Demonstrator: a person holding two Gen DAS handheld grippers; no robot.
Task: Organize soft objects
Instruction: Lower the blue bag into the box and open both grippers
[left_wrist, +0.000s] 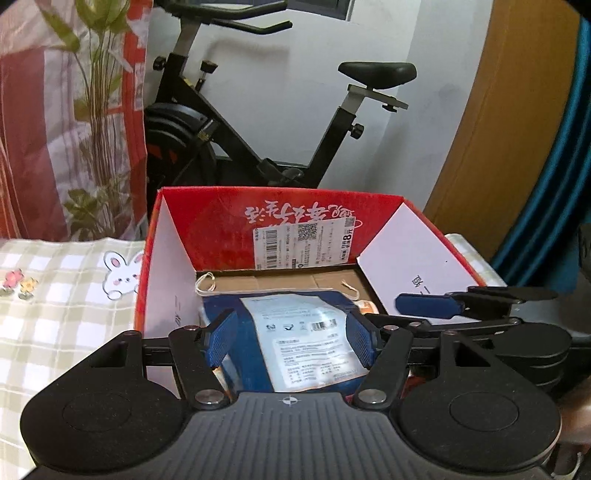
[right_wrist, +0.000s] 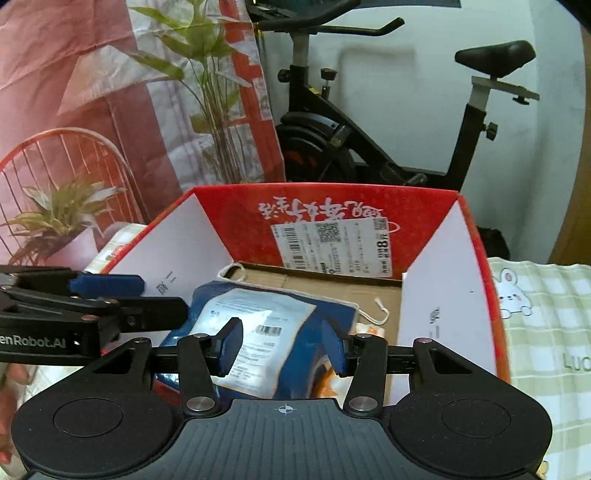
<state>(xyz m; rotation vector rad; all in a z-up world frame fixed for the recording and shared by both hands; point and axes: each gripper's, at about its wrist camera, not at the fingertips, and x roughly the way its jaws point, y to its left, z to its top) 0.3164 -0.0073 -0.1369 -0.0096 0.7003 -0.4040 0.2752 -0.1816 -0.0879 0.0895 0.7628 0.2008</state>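
A red cardboard box (left_wrist: 236, 225) (right_wrist: 332, 206) stands with its white flaps up on a checked cloth. Inside lies a soft blue packet (left_wrist: 258, 354) (right_wrist: 303, 332) with a white printed label, tilted on an orange packet (right_wrist: 365, 328). My left gripper (left_wrist: 291, 341) hovers over the near end of the box, and its blue pads stand apart on either side of the packet without pressing it. My right gripper (right_wrist: 282, 347) hangs above the same packet, open, its pads clear of it. Each gripper shows in the other's view over a side flap: the right gripper (left_wrist: 413, 315) and the left gripper (right_wrist: 147, 299).
A black exercise bike (left_wrist: 258, 122) (right_wrist: 388, 122) stands behind the box against a white wall. Plants (left_wrist: 96, 110) (right_wrist: 207, 74) and a red wire frame (right_wrist: 74, 166) are at the left. The green checked cloth (left_wrist: 55, 295) (right_wrist: 546, 332) has rabbit prints. A wooden door (left_wrist: 498, 129) is at the right.
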